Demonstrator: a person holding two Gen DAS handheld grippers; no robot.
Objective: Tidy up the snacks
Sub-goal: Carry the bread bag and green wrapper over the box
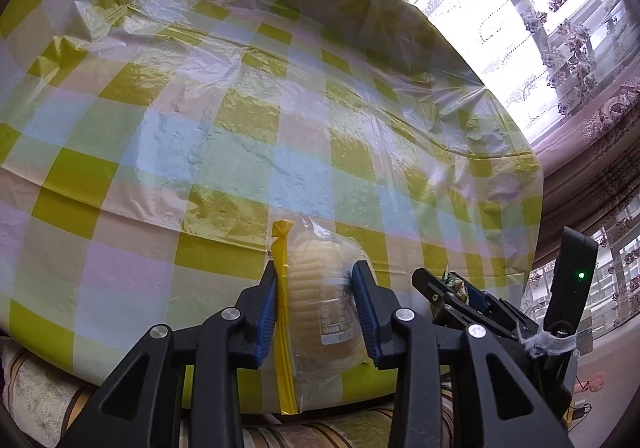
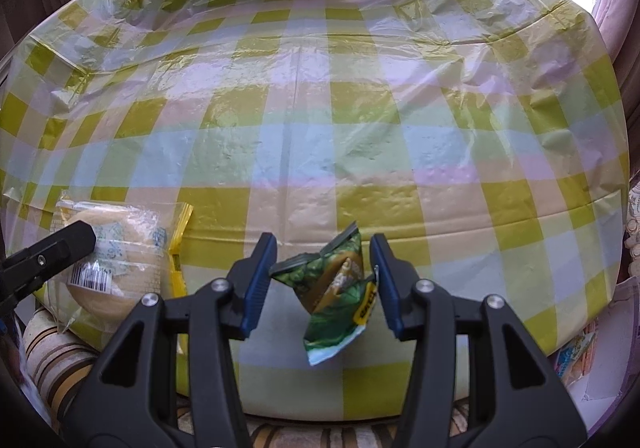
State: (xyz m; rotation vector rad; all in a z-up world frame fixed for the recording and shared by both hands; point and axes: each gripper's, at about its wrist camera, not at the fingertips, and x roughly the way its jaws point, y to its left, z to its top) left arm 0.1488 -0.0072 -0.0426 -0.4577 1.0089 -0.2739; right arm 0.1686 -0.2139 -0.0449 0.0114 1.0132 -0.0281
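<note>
**Two wrapped snacks, one in each gripper, over a checked table**

Item 1: round pale cake in clear wrapper (image 1: 320, 300). Seen in the left wrist view, it is clamped between the blue pads of the left gripper (image 1: 316, 312), at the near edge of the table (image 1: 200, 151). The pack's long axis runs near to far, along the fingers. A yellow sealed strip runs the same way down its left side, its crimped end pointing far. The cake is ridged and cream-coloured; a white printed label lies on the wrapper's right half. In the right wrist view the same pack (image 2: 116, 260) shows a barcode sticker, at the near left.

Item 2: green snack packet (image 2: 336, 288). Pinched between the pads of the right gripper (image 2: 320, 284), clear above the tablecloth, near the table's near edge. Long axis tilted, dark crimped end up and far, torn-looking pale end down and near. Crumpled green foil with a brown-gold picture and a yellow patch on its right side.

Setting: yellow, blue and white checked plastic cloth; curtained window (image 1: 560, 27) at far right.
</note>
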